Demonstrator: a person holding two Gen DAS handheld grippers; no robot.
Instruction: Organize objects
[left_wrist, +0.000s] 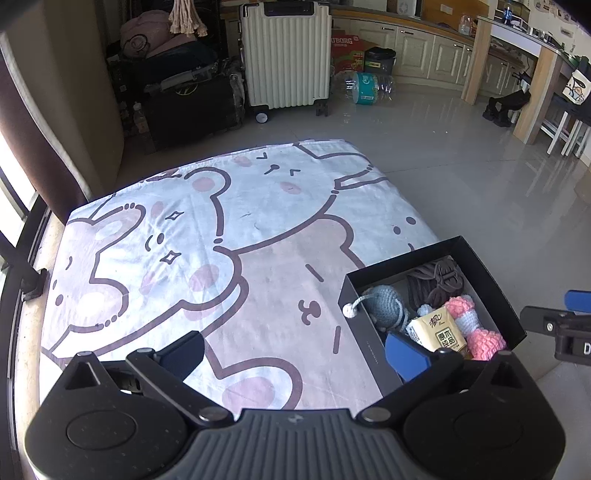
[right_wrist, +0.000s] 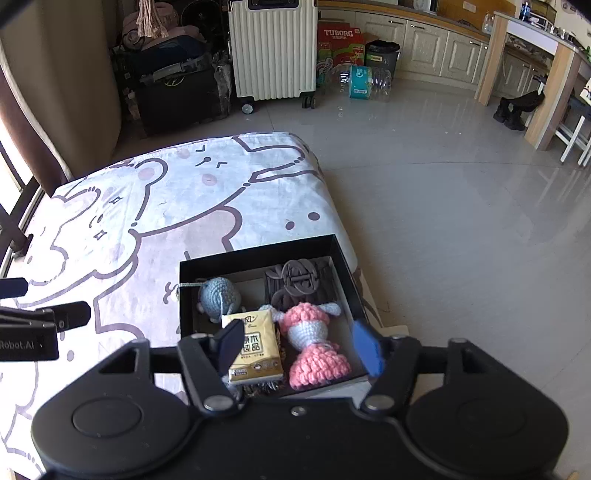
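A black box (right_wrist: 258, 251) (left_wrist: 413, 258) sits at the right edge of a table covered by a bear-print cloth (left_wrist: 221, 240). It holds a blue crochet toy (right_wrist: 218, 295) (left_wrist: 384, 306), a pink and white crochet doll (right_wrist: 314, 343) (left_wrist: 476, 328), a yellow tissue pack (right_wrist: 255, 343) (left_wrist: 437, 332) and a dark brown woven item (right_wrist: 299, 284) (left_wrist: 437, 280). My right gripper (right_wrist: 299, 347) is open and empty just above the box's near side. My left gripper (left_wrist: 295, 354) is open and empty over the cloth, left of the box.
The table's right edge drops to a glossy tiled floor (right_wrist: 461, 221). Beyond the table stand a white suitcase (left_wrist: 286, 55), dark luggage (left_wrist: 184, 92), a cardboard carton (right_wrist: 338, 40), plastic bottles (right_wrist: 365, 83) and kitchen cabinets (right_wrist: 443, 48). A window frame (left_wrist: 14, 258) lies left.
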